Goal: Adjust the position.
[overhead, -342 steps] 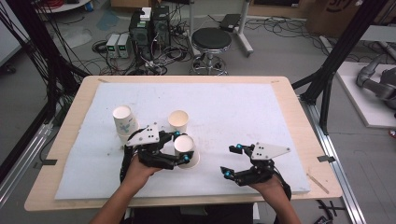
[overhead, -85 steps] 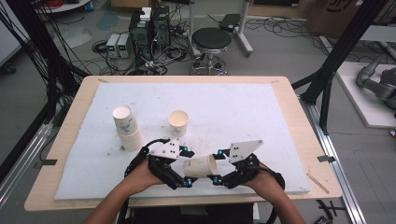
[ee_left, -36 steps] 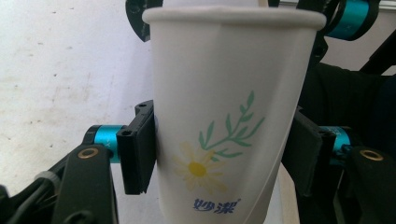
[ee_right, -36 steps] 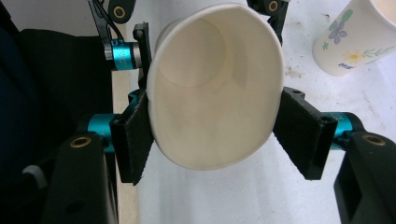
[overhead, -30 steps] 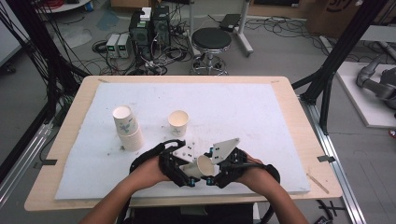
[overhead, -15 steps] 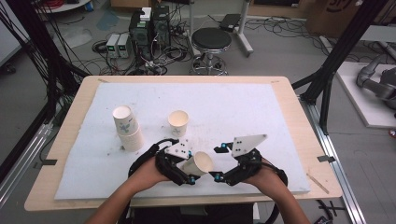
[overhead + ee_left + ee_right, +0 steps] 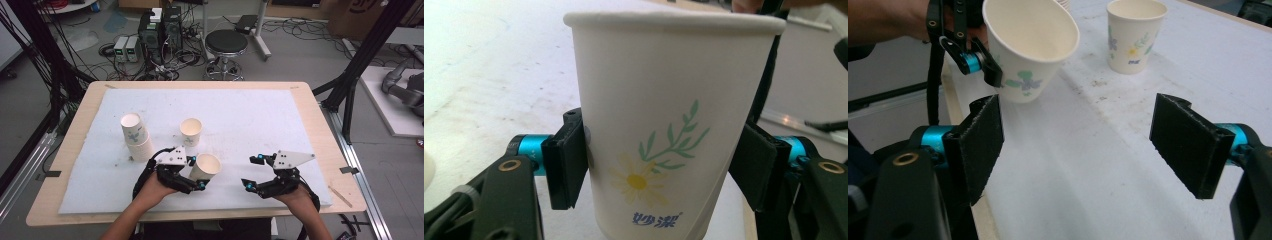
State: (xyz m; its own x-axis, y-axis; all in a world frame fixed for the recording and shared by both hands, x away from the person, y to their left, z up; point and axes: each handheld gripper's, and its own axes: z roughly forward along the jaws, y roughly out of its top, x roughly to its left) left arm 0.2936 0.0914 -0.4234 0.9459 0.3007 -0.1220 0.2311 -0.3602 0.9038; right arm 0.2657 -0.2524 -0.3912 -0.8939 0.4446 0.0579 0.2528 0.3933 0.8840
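Note:
A white paper cup point(image 7: 205, 167) with a daisy print point(image 7: 664, 125) hangs tilted just above the white mat, mouth toward the right. My left gripper point(image 7: 196, 178) is shut on its lower wall; both pads point(image 7: 567, 165) press its sides, though the jaws have just been opening slightly. My right gripper point(image 7: 254, 173) stands open to the right of the cup, apart from it; its jaws point(image 7: 1078, 145) have just been opening and hold nothing. From the right gripper view the held cup point(image 7: 1028, 55) shows its empty inside.
A stack of paper cups point(image 7: 136, 136) stands at the mat's left, and a single upright cup point(image 7: 191, 131) point(image 7: 1135, 35) stands just behind the held one. The white mat point(image 7: 260, 115) covers the wooden table point(image 7: 320, 125). A stool and cables lie beyond.
The right gripper has let go of the cup, opened, and drawn away to the right. The left gripper has shifted slightly left and down with the cup in it.

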